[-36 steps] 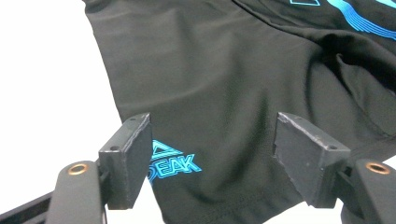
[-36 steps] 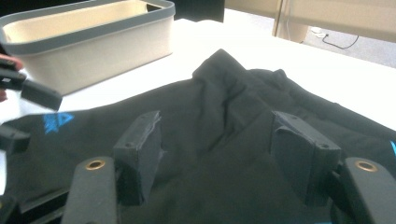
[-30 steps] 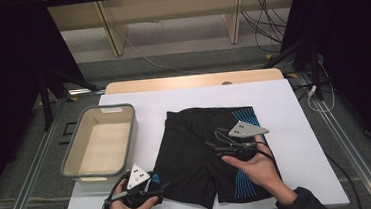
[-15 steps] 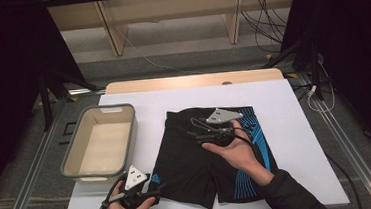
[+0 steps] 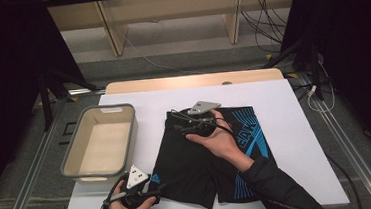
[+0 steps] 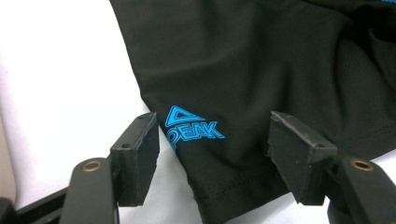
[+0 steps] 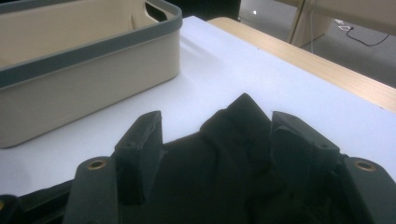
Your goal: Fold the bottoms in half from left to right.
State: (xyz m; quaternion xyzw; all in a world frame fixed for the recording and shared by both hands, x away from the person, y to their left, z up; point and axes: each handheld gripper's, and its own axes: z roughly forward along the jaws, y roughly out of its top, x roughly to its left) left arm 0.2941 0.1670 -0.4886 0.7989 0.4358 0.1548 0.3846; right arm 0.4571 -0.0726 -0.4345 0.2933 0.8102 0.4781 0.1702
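Black stretch shorts with blue print flat at centre frame on white bench, unfolded. Left gripper released, closing around hem; right gripper released over waistband. Beige bin empty, upper left.

right gripper | moved up-left over shorts | at waistband corner

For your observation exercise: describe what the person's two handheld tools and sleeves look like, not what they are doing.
Each tool is black, with a grey three-cornered plate on top and a thin black cable looping from it: the left tool, the right tool. Up close, the jaws are blocky matte black pads on black arms with brass-coloured rivets. The right arm wears a dark sleeve.
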